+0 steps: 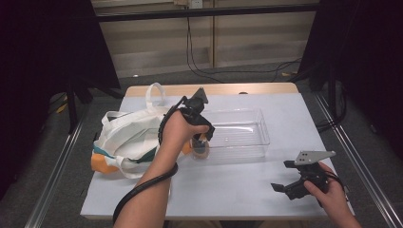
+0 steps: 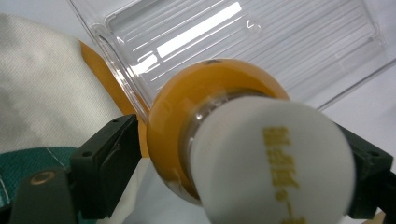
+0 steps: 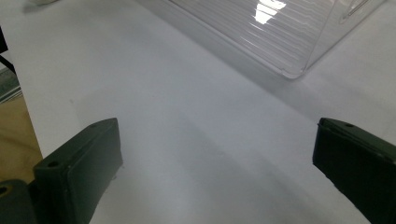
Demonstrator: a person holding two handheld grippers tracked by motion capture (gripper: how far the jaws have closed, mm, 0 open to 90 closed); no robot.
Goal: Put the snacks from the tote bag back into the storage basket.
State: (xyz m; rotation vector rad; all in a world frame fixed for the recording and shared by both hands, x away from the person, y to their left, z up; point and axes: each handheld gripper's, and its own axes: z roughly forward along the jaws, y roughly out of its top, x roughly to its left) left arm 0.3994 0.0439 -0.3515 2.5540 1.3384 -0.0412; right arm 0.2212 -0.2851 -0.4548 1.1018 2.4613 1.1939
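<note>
Left of the clear tray: white cloth bag with green and orange trim, slumped on the worktop. At the tray's near left corner: small jar with orange contents and a white cap, seemingly just outside the tray wall, though hard to tell from above. Seen from the left tool's own camera, jar between the two black jaws, cap toward the lens, tray wall just behind it and the bag off to one side. On the cap, gold print, blurred and running sideways, not readable. Left tool spread wide around the jar; a gap on one side between pad and glass, other side hidden by the cap, so no firm clamp visible. Right of the tray's near edge: right tool low over bare worktop, jaws well apart, nothing between them, tray corner ahead.
</note>
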